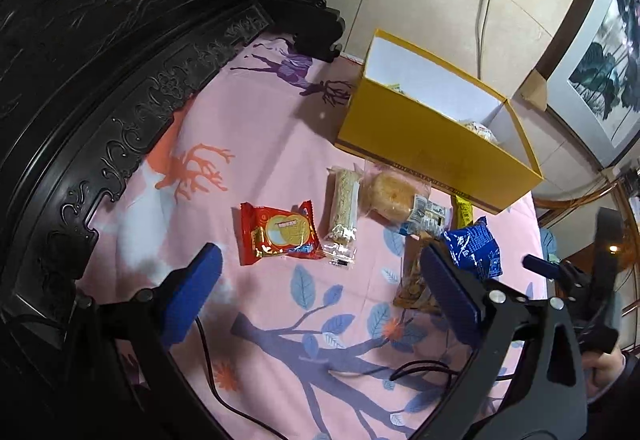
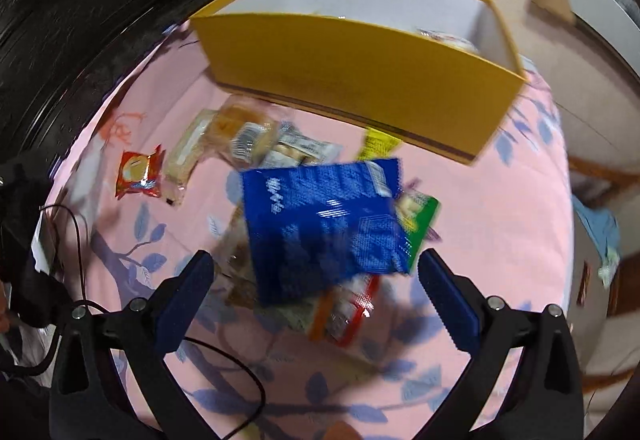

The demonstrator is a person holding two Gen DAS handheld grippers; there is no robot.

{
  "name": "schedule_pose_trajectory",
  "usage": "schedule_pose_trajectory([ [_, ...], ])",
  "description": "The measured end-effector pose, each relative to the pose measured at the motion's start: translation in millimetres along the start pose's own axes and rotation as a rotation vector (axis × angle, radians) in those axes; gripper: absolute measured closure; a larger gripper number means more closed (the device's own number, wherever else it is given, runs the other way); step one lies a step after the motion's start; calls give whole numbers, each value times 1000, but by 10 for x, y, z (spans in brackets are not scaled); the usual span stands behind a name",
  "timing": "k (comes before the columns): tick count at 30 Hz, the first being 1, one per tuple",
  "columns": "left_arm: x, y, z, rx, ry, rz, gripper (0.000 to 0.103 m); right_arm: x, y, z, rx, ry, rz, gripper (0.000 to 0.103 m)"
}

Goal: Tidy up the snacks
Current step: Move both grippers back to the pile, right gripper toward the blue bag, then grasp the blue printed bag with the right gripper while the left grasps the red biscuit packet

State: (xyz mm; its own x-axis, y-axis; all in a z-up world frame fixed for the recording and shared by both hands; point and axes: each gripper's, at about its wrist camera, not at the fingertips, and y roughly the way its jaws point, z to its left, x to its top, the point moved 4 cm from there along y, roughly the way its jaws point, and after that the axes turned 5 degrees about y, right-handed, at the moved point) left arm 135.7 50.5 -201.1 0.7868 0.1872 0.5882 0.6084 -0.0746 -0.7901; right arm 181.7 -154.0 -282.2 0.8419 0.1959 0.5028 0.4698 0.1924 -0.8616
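Both of your tools gape wide and empty, so centre the right gripper [image 2: 316, 276] over the blue packet [image 2: 324, 224] before closing, then carry it to the yellow box [image 2: 360, 80].

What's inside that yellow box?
The yellow box shows white inner walls and one pale wrapped snack in a corner. Its front wall hides the floor, so any other contents cannot be seen.
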Motion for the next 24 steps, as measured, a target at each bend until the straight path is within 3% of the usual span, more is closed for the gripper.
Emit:
schedule_pose_trajectory([
  [6, -20, 36, 79, -7, -35, 14, 2, 150, 363, 46, -87, -142, 60, 1],
  [12, -19, 71, 137, -7, -52, 20, 2, 227, 734, -63, -66, -128, 170, 1],
  [18, -11, 111, 222, 8, -73, 32, 2, 235, 754, -182, -2, -73, 194, 2],
  [24, -17, 171, 283, 25, -89, 52, 2, 175, 533, -245, 28, -31, 154, 17],
])
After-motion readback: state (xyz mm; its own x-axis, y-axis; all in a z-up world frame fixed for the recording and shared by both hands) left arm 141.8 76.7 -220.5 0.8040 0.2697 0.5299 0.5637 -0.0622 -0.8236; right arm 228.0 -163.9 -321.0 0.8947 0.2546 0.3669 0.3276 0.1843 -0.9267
